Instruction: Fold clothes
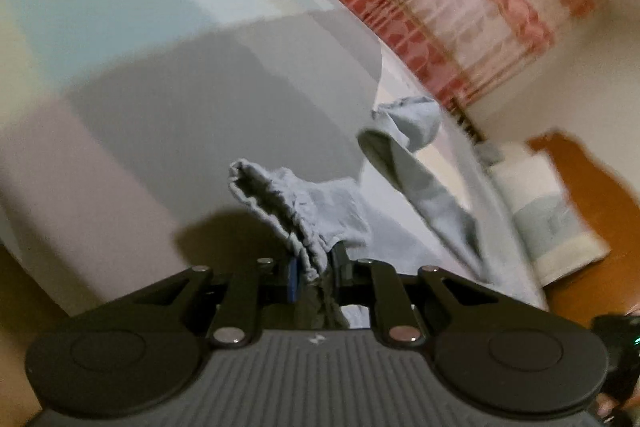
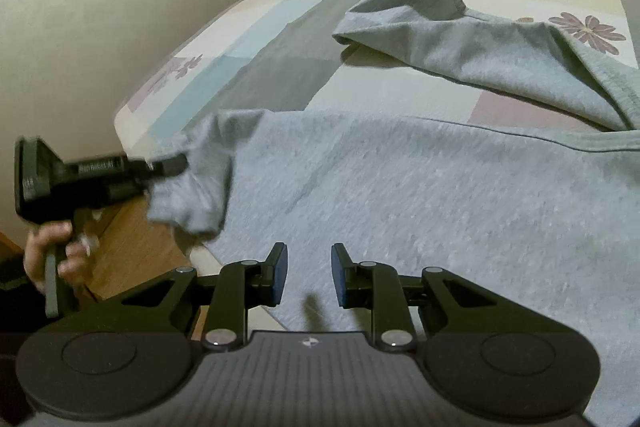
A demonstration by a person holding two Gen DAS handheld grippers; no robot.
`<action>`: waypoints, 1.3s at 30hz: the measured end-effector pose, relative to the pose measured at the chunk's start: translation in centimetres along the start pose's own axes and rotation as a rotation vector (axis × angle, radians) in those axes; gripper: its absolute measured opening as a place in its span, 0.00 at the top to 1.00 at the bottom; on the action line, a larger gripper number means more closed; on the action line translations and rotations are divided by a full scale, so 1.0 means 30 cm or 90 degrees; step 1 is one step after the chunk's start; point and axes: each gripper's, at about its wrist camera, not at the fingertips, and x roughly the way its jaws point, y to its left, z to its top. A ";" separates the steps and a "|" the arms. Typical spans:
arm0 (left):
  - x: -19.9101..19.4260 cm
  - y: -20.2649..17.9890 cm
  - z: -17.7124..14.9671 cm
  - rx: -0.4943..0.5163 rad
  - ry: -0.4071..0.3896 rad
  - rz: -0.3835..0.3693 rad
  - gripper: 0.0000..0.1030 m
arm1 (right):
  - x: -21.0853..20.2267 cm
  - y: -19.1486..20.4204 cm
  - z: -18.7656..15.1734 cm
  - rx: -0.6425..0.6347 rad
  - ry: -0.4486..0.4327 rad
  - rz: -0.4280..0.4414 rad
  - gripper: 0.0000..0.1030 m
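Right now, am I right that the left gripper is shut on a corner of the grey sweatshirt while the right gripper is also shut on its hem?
Not quite: the right gripper is open, its fingers apart above the grey sweatshirt and holding nothing, as the right wrist view shows. The left gripper is indeed shut on a corner of it.

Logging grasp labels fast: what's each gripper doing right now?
Left gripper: closed on the bunched edge of the grey sweatshirt.
Right gripper: open, holding nothing, over the sweatshirt.
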 end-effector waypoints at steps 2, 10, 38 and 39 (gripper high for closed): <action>-0.011 -0.021 0.061 0.062 0.002 0.035 0.87 | 0.002 0.000 -0.001 0.000 0.000 -0.002 0.73; -0.001 -0.048 0.239 0.206 0.018 0.093 0.89 | -0.002 -0.005 0.003 -0.006 -0.003 -0.017 0.73; -0.057 0.253 0.011 -0.187 0.001 0.096 0.59 | -0.089 -0.041 -0.006 0.006 -0.037 -0.036 0.62; -0.046 0.255 0.004 -0.191 -0.006 0.097 0.57 | -0.095 -0.038 -0.007 0.005 -0.040 -0.037 0.62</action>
